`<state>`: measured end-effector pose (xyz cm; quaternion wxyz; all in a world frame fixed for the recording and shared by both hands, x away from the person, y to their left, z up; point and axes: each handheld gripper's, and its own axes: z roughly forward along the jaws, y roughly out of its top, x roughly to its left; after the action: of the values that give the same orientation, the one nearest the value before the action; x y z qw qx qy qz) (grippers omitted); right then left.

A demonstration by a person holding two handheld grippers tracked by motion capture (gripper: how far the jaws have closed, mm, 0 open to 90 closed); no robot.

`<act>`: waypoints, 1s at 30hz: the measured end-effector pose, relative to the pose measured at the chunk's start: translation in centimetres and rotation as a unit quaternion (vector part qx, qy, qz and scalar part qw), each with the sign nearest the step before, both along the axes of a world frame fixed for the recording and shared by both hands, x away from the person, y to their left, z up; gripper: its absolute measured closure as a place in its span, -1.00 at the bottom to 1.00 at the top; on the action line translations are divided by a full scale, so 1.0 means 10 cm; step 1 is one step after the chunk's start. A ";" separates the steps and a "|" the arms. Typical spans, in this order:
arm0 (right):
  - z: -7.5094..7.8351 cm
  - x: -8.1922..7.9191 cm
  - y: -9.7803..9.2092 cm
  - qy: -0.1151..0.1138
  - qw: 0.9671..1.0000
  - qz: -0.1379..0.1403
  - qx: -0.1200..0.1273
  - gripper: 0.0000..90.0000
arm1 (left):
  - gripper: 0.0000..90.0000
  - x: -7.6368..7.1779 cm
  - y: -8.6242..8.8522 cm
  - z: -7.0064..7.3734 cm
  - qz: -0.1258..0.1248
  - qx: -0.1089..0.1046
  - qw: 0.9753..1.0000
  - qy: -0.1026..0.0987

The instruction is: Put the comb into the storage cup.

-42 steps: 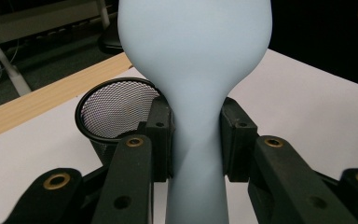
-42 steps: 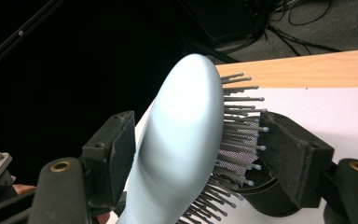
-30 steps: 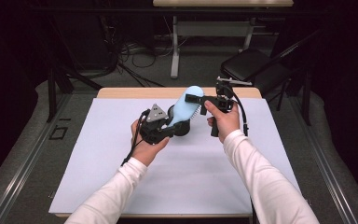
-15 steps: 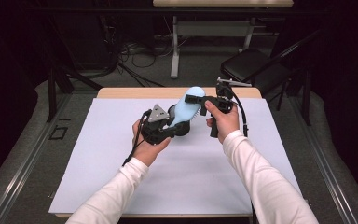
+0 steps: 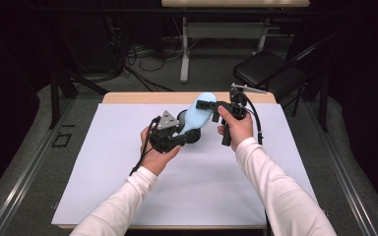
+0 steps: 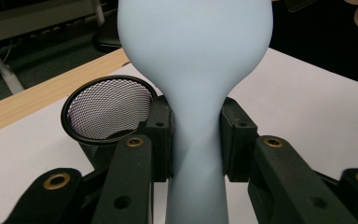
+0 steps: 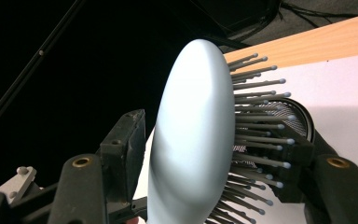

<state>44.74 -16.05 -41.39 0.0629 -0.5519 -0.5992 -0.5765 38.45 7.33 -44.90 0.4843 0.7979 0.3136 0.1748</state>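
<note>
The pale blue plastic hairbrush (image 5: 197, 116) sits at upper centre of the high view, held above the white table (image 5: 103, 187), its long axis slanting up-right. The left gripper (image 6: 196, 140) clamps its narrow handle; the right gripper (image 7: 214, 154) stands partly open astride its bristled head, beside the black mesh cup (image 6: 108, 108)
</note>
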 end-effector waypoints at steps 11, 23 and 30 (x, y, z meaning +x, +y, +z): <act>-0.01 0.00 0.01 0.005 1.000 -0.003 0.008 -0.07 | 0.55 0.00 0.02 0.00 0.001 0.000 1.000 0.001; -0.04 0.00 -0.02 0.010 0.999 -0.009 0.029 -0.01 | 0.54 0.01 0.01 -0.03 -0.001 0.002 1.000 0.004; -0.05 0.00 -0.01 0.013 0.999 -0.005 0.033 0.03 | 0.54 0.02 0.01 -0.05 0.000 0.007 1.000 0.005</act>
<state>44.72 -16.18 -41.87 0.0864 -0.5596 -0.5763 -0.5893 38.64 7.47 -45.45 0.4768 0.8024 0.3146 0.1730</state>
